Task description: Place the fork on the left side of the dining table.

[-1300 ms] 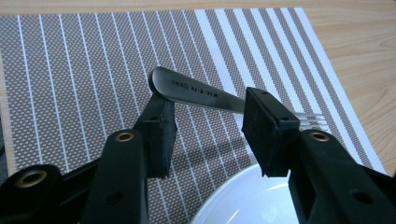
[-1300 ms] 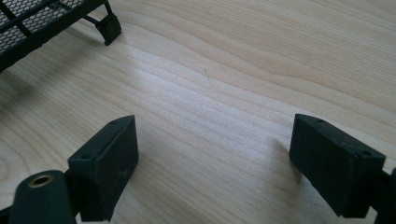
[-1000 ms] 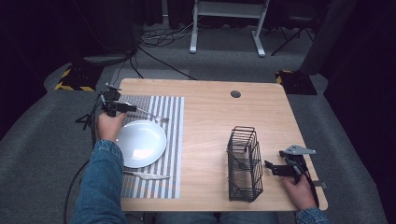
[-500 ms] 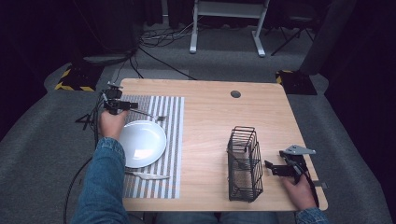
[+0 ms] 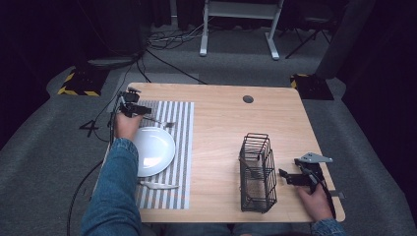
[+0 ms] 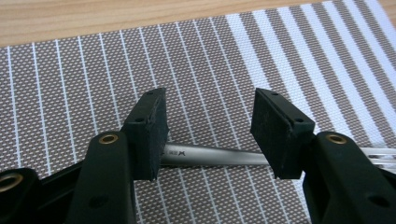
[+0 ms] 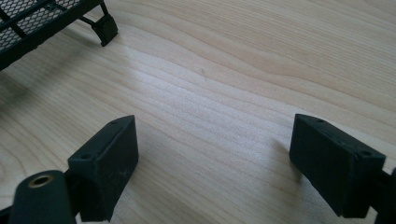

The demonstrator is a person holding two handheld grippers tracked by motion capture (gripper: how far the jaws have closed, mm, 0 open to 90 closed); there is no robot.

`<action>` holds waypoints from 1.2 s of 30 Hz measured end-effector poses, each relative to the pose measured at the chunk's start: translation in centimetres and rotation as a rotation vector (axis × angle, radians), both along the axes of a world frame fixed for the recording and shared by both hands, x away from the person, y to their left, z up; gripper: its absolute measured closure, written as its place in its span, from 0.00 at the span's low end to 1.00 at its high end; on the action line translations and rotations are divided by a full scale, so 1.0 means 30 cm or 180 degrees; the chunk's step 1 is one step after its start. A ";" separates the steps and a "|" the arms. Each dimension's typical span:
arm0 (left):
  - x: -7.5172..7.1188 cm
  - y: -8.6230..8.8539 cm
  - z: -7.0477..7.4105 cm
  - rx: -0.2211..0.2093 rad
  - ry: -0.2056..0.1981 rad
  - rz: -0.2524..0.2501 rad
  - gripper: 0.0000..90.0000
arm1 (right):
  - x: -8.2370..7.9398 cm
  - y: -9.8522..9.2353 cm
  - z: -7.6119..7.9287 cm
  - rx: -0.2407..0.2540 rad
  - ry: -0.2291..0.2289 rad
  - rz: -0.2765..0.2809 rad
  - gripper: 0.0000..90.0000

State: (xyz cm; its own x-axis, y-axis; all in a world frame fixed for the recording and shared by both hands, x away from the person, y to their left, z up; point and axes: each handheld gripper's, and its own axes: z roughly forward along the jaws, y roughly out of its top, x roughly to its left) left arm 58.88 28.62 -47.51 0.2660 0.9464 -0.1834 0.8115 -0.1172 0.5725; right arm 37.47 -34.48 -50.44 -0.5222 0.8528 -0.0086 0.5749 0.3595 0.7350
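A silver fork lies on the striped placemat just beyond a white plate. My left gripper is at the fork's handle end, near the mat's far left corner. In the left gripper view the fork handle lies flat on the mat, across the gap between the pads of my left gripper. The jaws have just been opening and the pads stand clear of the handle. My right gripper rests open on the bare wood right of a black wire basket, with nothing between the jaws of my right gripper.
A pale utensil lies on the mat in front of the plate. A round cable hole sits near the table's far edge. The basket's foot shows at the upper left of the right gripper view. Grey carpet and cables surround the table.
My left hand has shifted a little and lowered at the mat's far left corner, and the fork now lies flat on the mat. The right hand has stayed still.
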 end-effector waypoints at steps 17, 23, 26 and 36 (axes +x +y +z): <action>-0.021 0.023 -0.011 -0.0009 0.0253 -0.0095 0.49 | 0.000 0.000 0.000 -0.0001 0.0001 -0.0014 0.17; -0.037 0.034 -0.010 -0.0047 0.0280 -0.0109 0.50 | 0.000 0.000 0.000 -0.0001 0.0001 -0.0014 0.17; -0.042 0.035 -0.010 -0.0064 0.0284 -0.0100 0.50 | 0.000 0.000 0.000 -0.0001 0.0001 -0.0014 0.17; -0.061 0.058 -0.008 -0.0182 0.0349 -0.0034 0.52 | 0.000 0.000 0.000 -0.0001 0.0001 -0.0014 0.17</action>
